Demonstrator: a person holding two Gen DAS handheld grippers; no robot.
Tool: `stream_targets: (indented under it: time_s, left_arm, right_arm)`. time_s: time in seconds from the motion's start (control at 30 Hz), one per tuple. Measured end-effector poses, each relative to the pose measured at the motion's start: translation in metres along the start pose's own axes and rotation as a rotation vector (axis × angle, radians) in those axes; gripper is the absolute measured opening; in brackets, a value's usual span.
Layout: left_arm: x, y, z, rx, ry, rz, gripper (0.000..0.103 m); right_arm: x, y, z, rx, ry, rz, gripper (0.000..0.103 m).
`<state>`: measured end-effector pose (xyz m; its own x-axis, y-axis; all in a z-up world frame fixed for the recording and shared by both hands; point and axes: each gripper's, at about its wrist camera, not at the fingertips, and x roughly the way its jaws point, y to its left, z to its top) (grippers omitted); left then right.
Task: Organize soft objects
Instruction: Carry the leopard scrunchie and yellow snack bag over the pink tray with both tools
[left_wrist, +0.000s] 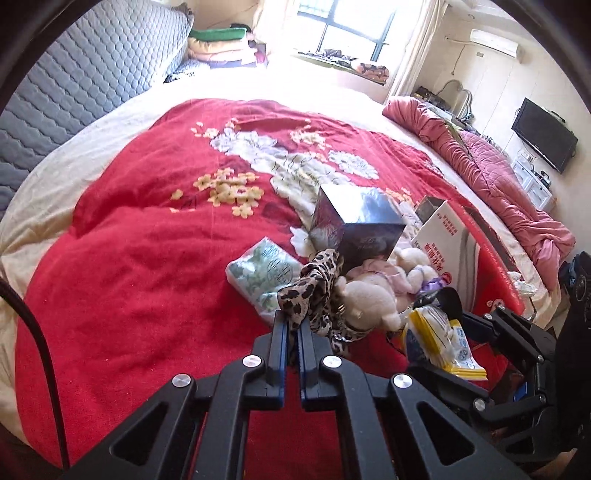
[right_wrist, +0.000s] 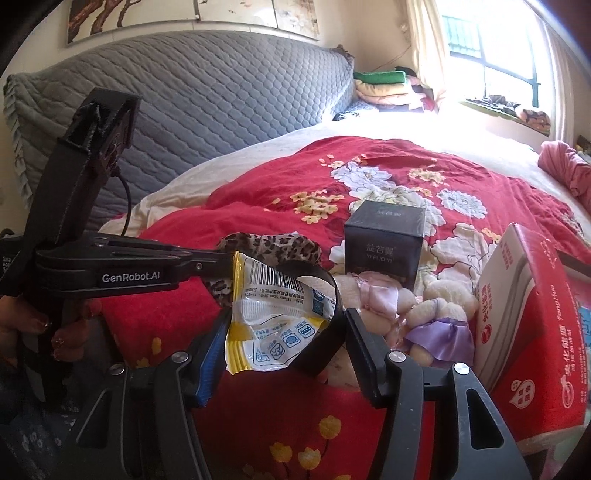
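One bed (left_wrist: 55, 192) fills both views, with one red floral quilt (left_wrist: 155, 236) spread over it and one pink duvet (left_wrist: 491, 173) bunched along its far edge. One grey quilted headboard cover (right_wrist: 221, 99) stands behind, and one stack of folded blankets (right_wrist: 384, 88) sits in the corner by the window.

Near the middle of the quilt lies a cluster of things. One red and white carton (right_wrist: 532, 332) stands at the cluster's right side. One dark cube-shaped box (right_wrist: 384, 240) sits just behind two cream plush toys, one in a pink dress (right_wrist: 373, 295) and one in a purple dress (right_wrist: 439, 325), lying touching each other. One pale green tissue pack (left_wrist: 266, 277) lies at the cluster's left side.

One leopard-print scarf (left_wrist: 314, 291) is lifted at one end, pinched in the left claw (left_wrist: 293, 325), whose jaws are clamped together on the cloth; the rest trails down beside the plush toys. One yellow and white plastic packet (right_wrist: 273, 325) hangs between the jaws of the right claw (right_wrist: 284, 339), which stand wide apart; one dark strap (right_wrist: 325, 314) loops around the packet. I cannot tell whether the pads press on either.
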<state>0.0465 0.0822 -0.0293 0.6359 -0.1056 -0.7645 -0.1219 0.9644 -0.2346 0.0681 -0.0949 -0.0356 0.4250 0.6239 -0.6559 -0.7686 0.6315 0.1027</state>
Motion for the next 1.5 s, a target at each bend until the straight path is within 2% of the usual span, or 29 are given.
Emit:
stream_targets:
  time_s: [0.73,0.97,1.2,1.37,1.5]
  left_arm:
    - [-0.042,-0.035,0.017,0.027,-0.087,0.027,0.003]
    - [-0.053,-0.053,0.027,0.042,-0.116,0.01,0.003]
    - [-0.058,-0.077,0.037,0.073,-0.131,0.024,0.003]
    - [-0.063,-0.101,0.047,0.107,-0.15,0.012,0.003]
    - [-0.066,-0.12,0.053,0.132,-0.163,-0.001,0.003]
  right_arm:
    - [-0.047,-0.025,0.016,0.06,-0.142,-0.05,0.061]
    - [-0.065,-0.027,0.02,0.057,-0.198,-0.071,0.061]
    - [-0.085,-0.036,0.023,0.088,-0.245,-0.087,0.061]
    - [-0.104,-0.045,0.023,0.104,-0.288,-0.123,0.061]
    - [-0.117,-0.054,0.024,0.11,-0.303,-0.196,0.061]
